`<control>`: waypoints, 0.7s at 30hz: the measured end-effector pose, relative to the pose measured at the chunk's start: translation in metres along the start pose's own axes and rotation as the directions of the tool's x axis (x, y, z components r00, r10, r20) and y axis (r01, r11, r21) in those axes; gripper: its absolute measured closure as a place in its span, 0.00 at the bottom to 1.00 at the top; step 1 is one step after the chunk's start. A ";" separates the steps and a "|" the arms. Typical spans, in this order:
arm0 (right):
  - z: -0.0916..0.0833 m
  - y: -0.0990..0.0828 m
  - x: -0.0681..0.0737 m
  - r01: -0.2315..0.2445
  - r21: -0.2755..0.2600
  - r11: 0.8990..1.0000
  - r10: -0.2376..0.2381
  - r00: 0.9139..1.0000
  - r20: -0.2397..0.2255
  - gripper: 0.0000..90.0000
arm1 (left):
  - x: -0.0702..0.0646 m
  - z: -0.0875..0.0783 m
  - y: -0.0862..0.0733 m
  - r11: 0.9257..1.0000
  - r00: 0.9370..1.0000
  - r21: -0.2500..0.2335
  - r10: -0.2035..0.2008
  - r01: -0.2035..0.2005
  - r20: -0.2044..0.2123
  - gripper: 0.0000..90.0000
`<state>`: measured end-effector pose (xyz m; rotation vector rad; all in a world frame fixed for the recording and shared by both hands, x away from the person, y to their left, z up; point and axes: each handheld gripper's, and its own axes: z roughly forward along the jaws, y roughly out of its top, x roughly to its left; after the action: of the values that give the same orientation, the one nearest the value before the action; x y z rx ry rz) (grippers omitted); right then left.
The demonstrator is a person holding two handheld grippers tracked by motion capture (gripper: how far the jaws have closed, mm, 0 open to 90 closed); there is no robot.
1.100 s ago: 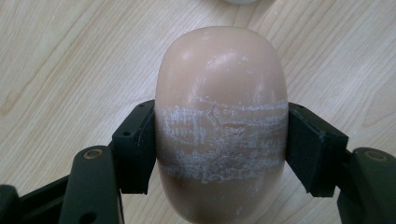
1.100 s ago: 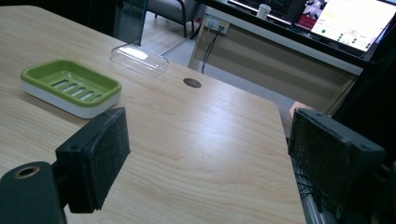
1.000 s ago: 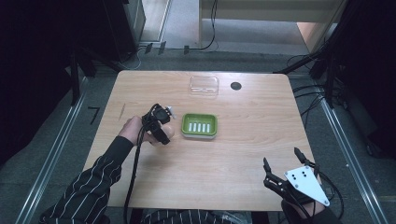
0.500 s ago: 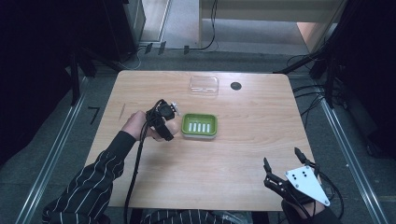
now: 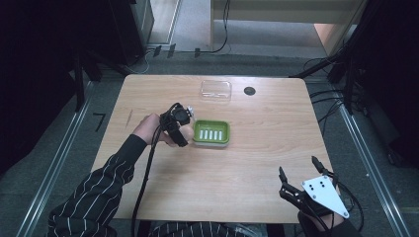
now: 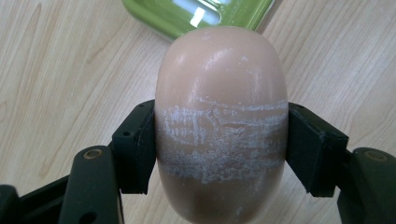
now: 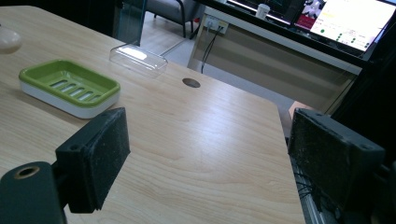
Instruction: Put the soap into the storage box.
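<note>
left gripper (image 5: pixel 185 118): fingers clamp a beige soap (image 6: pixel 220 121), centre frame, just left of the green soap dish (image 5: pixel 211 133) | right gripper (image 5: pixel 301 180): fingers wide, empty, lower right | bench (image 5: pixel 257 148) | readable writing: none

My left arm, in a striped sleeve (image 5: pixel 94 197), reaches in from the lower left edge toward the table's middle. Left hand (image 5: pixel 148 129) wraps the left gripper (image 5: pixel 184 118), cable trailing back along the forearm. In the left gripper view its jaws are clamped on both sides of a bar of soap (image 6: pixel 220 121), pads pressed flat against it. Right gripper (image 5: pixel 298 175) sits low at the near right corner, grey plate on top, jaws spread wide with nothing between them.
</note>
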<state>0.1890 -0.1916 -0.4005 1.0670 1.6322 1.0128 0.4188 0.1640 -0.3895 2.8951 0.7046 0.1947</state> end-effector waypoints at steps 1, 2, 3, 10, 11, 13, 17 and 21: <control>0.000 0.000 0.000 0.005 -0.001 1.000 -0.005 1.000 0.000 0.15 | 0.000 0.000 0.001 1.000 1.000 0.001 0.001 -0.001 0.000 0.37; 0.000 0.000 0.000 0.007 0.000 1.000 -0.007 1.000 0.000 0.15 | -0.001 0.001 0.002 1.000 1.000 0.003 0.008 -0.008 -0.001 0.37; 0.000 0.000 0.000 0.006 0.000 1.000 -0.006 1.000 -0.001 0.15 | -0.001 0.002 0.003 1.000 1.000 0.010 0.018 -0.018 0.002 0.37; 0.001 0.000 0.000 0.006 0.001 1.000 -0.006 1.000 -0.002 0.15 | -0.002 0.001 0.010 0.999 0.999 0.007 0.049 -0.049 0.003 0.37; 0.001 0.000 0.000 0.005 0.002 1.000 -0.005 1.000 -0.002 0.15 | -0.002 0.001 0.011 0.998 0.998 0.005 0.056 -0.056 0.003 0.37; 0.001 0.000 0.000 0.005 0.001 1.000 -0.005 1.000 -0.001 0.15 | -0.002 0.001 0.013 0.998 0.998 0.006 0.059 -0.059 0.003 0.37; 0.001 0.000 0.000 0.006 0.001 1.000 -0.006 1.000 -0.001 0.15 | -0.002 0.001 0.018 0.996 0.996 0.009 0.093 -0.093 0.005 0.37; 0.001 0.000 0.000 0.012 0.004 1.000 -0.012 1.000 0.001 0.15 | -0.002 0.001 0.023 0.992 0.992 -0.005 0.125 -0.125 0.006 0.37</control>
<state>0.1900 -0.1919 -0.4006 1.0590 1.6386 1.0021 0.4277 0.1425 -0.3860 2.9356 0.5216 0.2017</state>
